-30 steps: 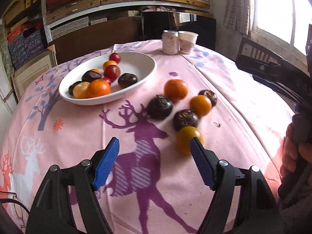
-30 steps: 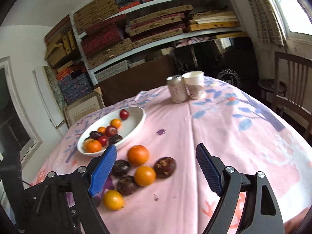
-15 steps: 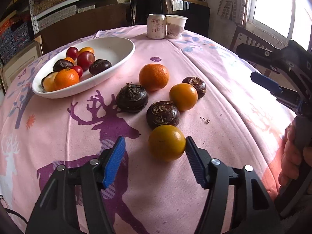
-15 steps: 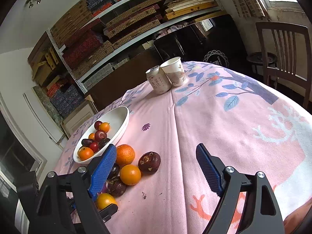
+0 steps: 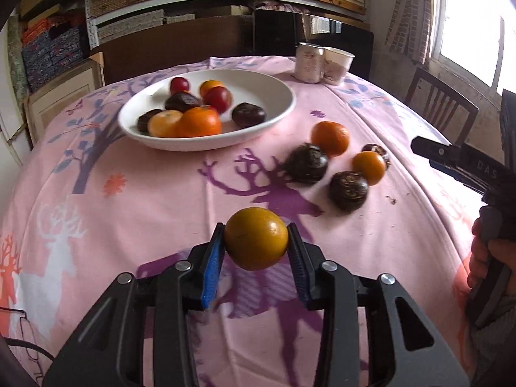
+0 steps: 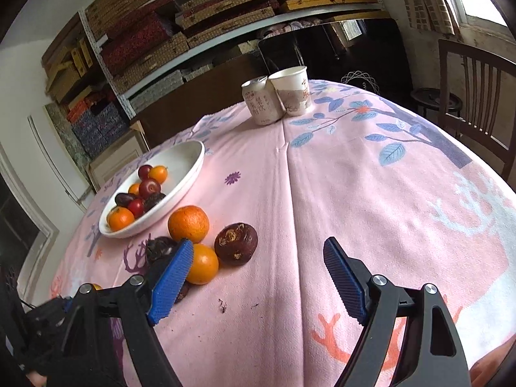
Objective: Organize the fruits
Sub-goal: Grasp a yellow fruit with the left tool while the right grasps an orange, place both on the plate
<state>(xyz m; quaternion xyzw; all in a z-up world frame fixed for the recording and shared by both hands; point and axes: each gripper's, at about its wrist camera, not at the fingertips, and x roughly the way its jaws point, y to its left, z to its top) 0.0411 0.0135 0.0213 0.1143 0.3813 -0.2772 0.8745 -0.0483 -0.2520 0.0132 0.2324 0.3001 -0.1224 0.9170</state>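
Observation:
My left gripper (image 5: 255, 251) is shut on a yellow-orange fruit (image 5: 255, 242) and holds it above the pink tablecloth. A white oval bowl (image 5: 258, 129) at the back holds several fruits, orange, red and dark. Loose on the cloth to the right lie an orange (image 5: 330, 138), a smaller orange fruit (image 5: 368, 167) and three dark fruits, one (image 5: 306, 164) nearest the bowl. My right gripper (image 6: 259, 280) is open and empty above the cloth; the loose fruits (image 6: 188, 223) lie by its left finger. The bowl (image 6: 190, 174) is at its far left.
A drink can (image 5: 309, 62) and a paper cup (image 5: 337, 64) stand at the table's far edge. A wooden chair (image 6: 477, 96) is at the right. Shelves of boxes fill the back wall. The right gripper's body (image 5: 467, 167) shows at the right of the left wrist view.
My left gripper closed on the yellow-orange fruit and lifted it off the cloth, pulling back from the other fruits. My right gripper stayed open and shifted slightly.

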